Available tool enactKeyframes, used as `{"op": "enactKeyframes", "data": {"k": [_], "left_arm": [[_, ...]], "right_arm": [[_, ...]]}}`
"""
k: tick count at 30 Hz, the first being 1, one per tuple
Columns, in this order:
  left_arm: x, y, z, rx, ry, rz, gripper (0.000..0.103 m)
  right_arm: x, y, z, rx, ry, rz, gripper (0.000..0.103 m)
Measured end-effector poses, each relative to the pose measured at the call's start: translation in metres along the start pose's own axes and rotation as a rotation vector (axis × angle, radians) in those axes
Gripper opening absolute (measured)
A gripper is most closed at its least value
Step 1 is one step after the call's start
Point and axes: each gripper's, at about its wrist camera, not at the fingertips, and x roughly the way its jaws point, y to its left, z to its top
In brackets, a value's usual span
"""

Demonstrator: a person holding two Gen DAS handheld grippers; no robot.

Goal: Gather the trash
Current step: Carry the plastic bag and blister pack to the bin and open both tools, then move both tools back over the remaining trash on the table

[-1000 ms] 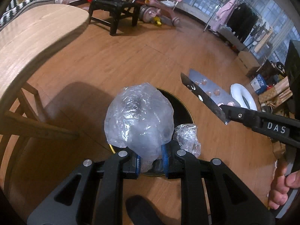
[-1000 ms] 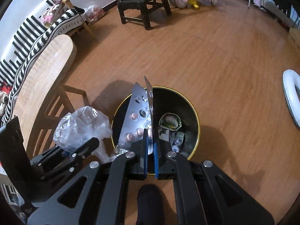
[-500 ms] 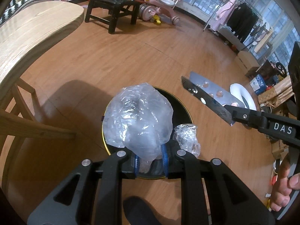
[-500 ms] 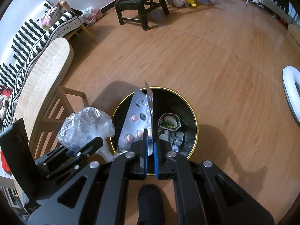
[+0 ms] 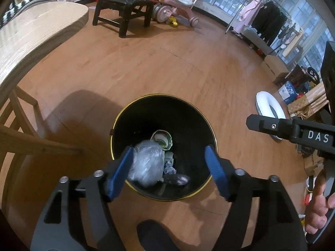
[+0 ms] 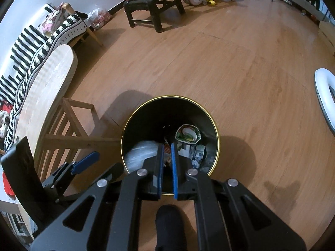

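Note:
A black bin with a gold rim (image 5: 184, 101) (image 6: 209, 116) stands on the wooden floor. A crumpled clear plastic bag (image 5: 147, 162) (image 6: 139, 152) lies inside it among other trash, with a green-and-white wrapper (image 5: 162, 139) (image 6: 187, 135). My left gripper (image 5: 170, 167) is open wide and empty above the bin's near rim. My right gripper (image 6: 166, 159) hangs over the bin with its jaws a narrow gap apart and nothing between them; its arm shows at the right of the left wrist view (image 5: 293, 129).
A wooden table (image 5: 31, 35) (image 6: 48, 79) with slatted legs stands to the left of the bin. A black stool (image 5: 123, 8) (image 6: 152, 4), a pink toy trike (image 5: 175, 2) and a white ring (image 5: 270, 106) (image 6: 324, 96) sit further off.
My left gripper opened and the plastic bag dropped into the bin. My right gripper let go of the blister pack, which is no longer between its jaws.

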Motion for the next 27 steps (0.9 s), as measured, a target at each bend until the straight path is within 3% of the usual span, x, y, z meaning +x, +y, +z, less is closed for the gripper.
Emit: {"op": "enactKeyframes", "data": {"k": [2, 3, 4, 9, 18, 27], "left_arm": [[-0.001, 0.000, -0.001, -0.002, -0.005, 0.012, 0.081], [-0.001, 0.000, -0.001, -0.004, -0.004, 0.016, 0.083], [-0.001, 0.001, -0.001, -0.006, -0.003, 0.020, 0.084], [-0.009, 0.005, 0.000, -0.018, -0.016, 0.040, 0.090], [-0.047, 0.024, 0.000, -0.027, -0.057, 0.083, 0.091], [-0.140, 0.053, -0.009, 0.013, -0.187, 0.181, 0.093]], "right_arm": [[-0.002, 0.002, 0.000, -0.002, -0.011, -0.003, 0.042], [-0.005, 0.002, 0.000, -0.007, -0.029, -0.008, 0.072], [-0.008, 0.004, -0.001, -0.013, -0.044, -0.012, 0.077], [-0.014, 0.010, -0.001, -0.021, -0.060, -0.003, 0.077], [-0.025, 0.030, -0.001, -0.044, -0.084, 0.008, 0.077], [-0.072, 0.114, -0.010, -0.206, -0.274, 0.017, 0.082]]}}
